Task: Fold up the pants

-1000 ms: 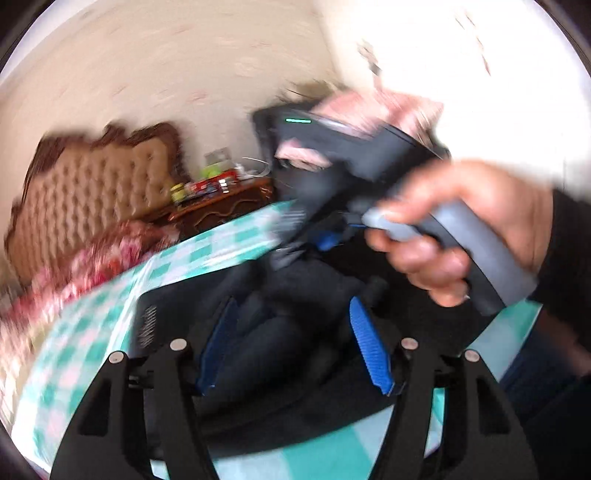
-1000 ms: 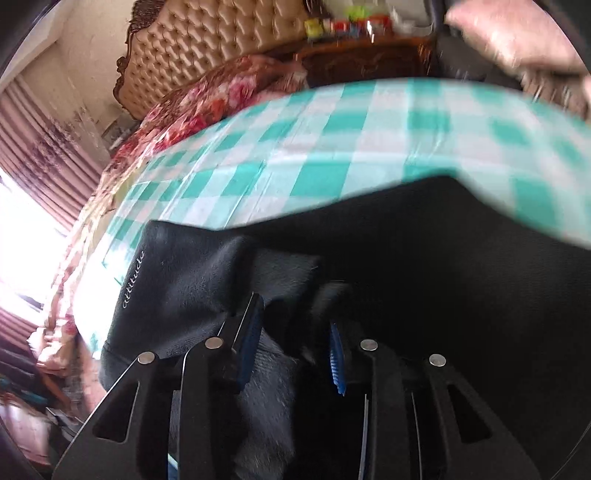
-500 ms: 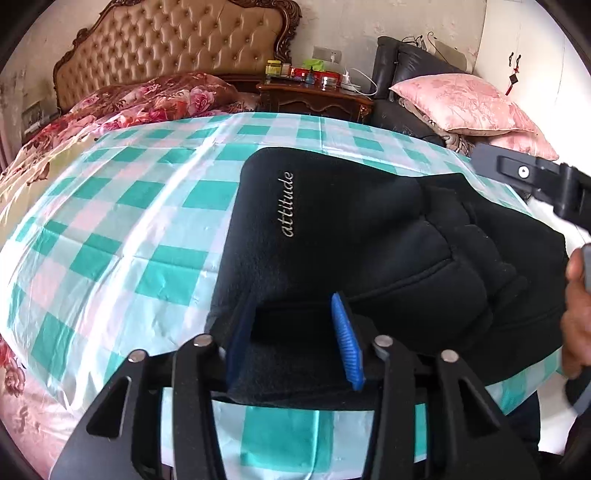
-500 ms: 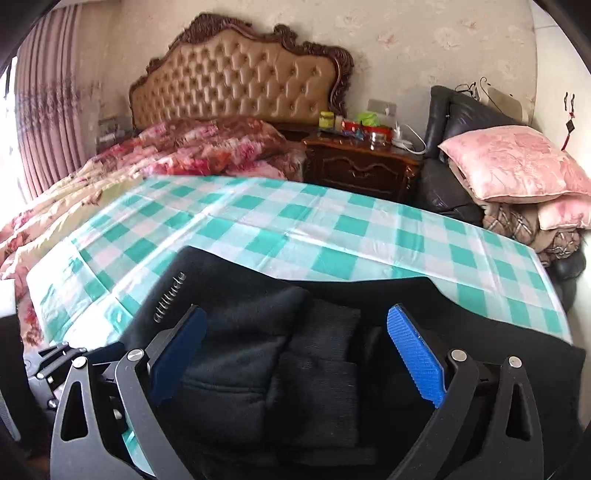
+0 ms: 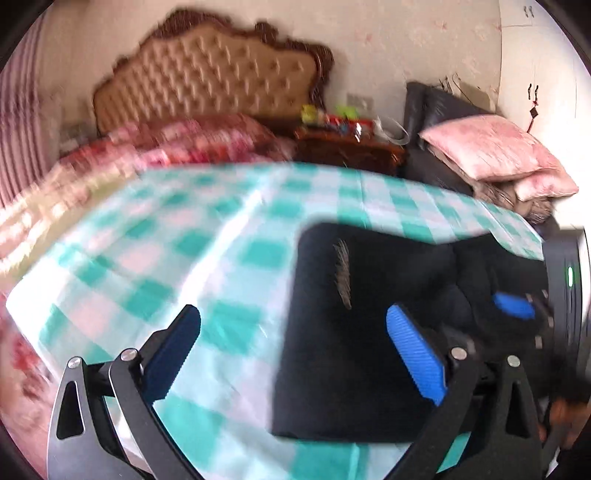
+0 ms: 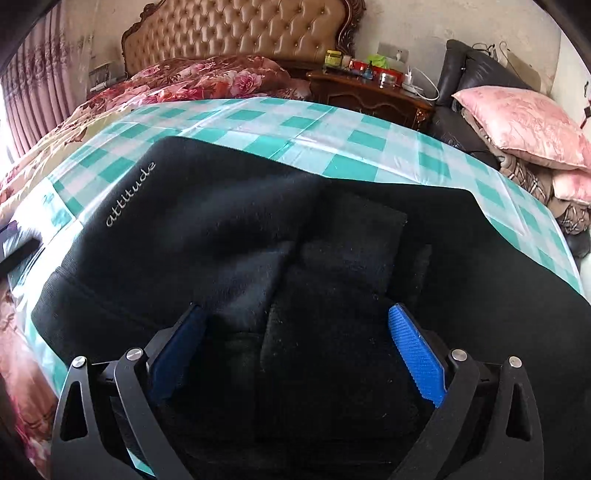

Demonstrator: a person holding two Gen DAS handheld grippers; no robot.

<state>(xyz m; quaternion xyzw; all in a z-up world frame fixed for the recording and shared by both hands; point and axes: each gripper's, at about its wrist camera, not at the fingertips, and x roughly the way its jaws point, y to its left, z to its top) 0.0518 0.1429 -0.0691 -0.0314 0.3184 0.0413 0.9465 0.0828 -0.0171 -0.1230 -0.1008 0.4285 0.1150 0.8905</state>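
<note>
- Covering most of both views, a green-and-white checked sheet [image 6: 354,136] lies spread over the work surface, with a bed behind it under a red floral quilt [image 6: 207,79] and a tufted tan headboard [image 6: 236,33].
- The black pants [image 6: 258,229] rest folded on the near right part of that sheet, in a thick bundle with cuffed ends piled on top at the middle; the word "attitude" [image 6: 130,194] runs along the left edge in pale script.
- A dark chair at the right carries a pink pillow [image 6: 517,122] on a heap of folded cloth.
- A dark wooden nightstand [image 6: 369,94] stands between bed and chair, crowded with small jars and a white cable.
- The right gripper [image 6: 295,343] hangs over the bundle with its jaws spread wide, having just let go; the blue pads [image 6: 415,354] stand either side of the piled cuffs and press on nothing.
- The left gripper [image 5: 291,354], seen through motion blur, has just opened wide as well; its left finger is over bare sheet, its right one over the pants' [image 5: 354,332] left edge, gripping nothing.
- From the left wrist view, part of the right gripper [image 5: 517,306] shows at the far right, above the bundle.
</note>
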